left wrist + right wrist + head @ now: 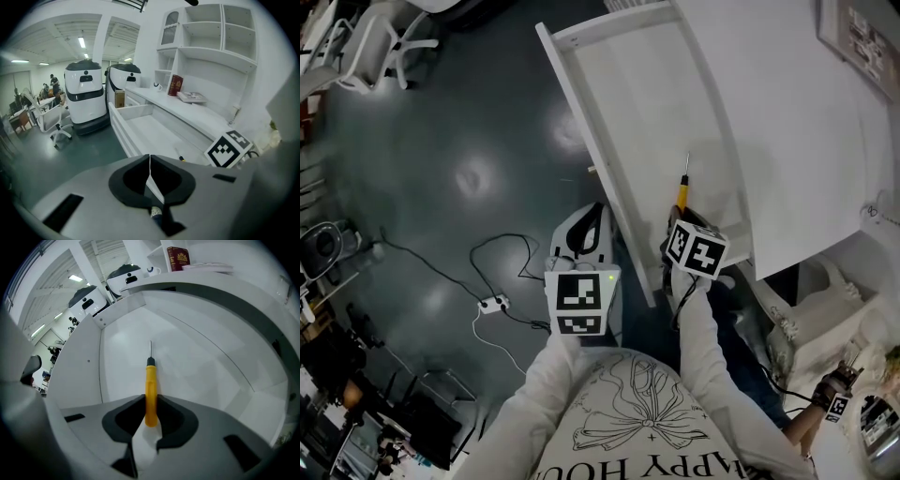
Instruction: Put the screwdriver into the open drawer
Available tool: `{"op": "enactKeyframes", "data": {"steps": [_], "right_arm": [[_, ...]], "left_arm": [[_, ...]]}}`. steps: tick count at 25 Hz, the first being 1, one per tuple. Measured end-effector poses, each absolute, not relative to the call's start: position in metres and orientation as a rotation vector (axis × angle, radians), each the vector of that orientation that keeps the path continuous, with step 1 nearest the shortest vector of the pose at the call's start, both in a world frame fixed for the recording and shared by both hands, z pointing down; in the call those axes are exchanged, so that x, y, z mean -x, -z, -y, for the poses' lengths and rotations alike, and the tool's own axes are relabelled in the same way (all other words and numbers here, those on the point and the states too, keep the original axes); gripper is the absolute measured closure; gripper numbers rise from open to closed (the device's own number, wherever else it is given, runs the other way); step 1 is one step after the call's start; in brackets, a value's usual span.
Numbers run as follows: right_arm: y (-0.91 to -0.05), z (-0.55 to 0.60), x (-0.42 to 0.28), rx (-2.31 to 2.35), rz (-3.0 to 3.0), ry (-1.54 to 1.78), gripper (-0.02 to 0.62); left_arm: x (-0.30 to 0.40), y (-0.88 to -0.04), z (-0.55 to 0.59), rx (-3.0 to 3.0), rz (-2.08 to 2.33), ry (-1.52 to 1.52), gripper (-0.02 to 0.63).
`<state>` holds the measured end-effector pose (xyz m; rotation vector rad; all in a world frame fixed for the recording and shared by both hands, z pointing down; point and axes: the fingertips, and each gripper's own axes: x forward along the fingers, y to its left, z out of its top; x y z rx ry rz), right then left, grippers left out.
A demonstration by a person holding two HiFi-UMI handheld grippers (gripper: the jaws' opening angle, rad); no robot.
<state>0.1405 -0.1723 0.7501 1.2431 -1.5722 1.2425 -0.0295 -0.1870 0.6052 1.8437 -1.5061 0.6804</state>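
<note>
Drawer [649, 101], white, pulled open: right tongs [150, 402] clamp yellow-handled screwdriver [150, 380] over its floor; left tongs [150, 169] pressed together, empty.

White open drawer [666, 112] is pulled out over dark grey floor [441, 141]. Yellow-handled screwdriver [150, 390] is held over the drawer's near end; contact with the bottom cannot be told. On the white desk top [187, 110] beside the drawer, a red book [175, 85] is stood upright, flat papers [191, 97] just beside it, a mug [157, 86] toward the far end. On the floor, a power strip [493, 304] with cables, an office chair [380, 42] and two white robots [84, 96] are seen.
</note>
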Motion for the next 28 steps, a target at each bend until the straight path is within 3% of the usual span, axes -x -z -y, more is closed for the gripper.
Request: {"op": "enactKeyframes", "data": {"steps": [10, 16, 28], "right_arm": [[-0.683, 0.199, -0.147, -1.393, 1.669, -1.139, 0.506], [-0.605, 0.200, -0.149, -1.503, 1.774, -1.015, 0.558], [-0.416, 0.223, -0.125, -1.737, 2.183, -0.584, 0.565]], "left_arm": [[0.036, -0.559, 0.203, -1.935, 1.576, -0.576, 0.598], [0.045, -0.501, 0.203, -1.994, 1.639, -0.494, 0.598], [0.045, -0.381, 0.215, -2.222, 1.745, -0.273, 0.598]]}}
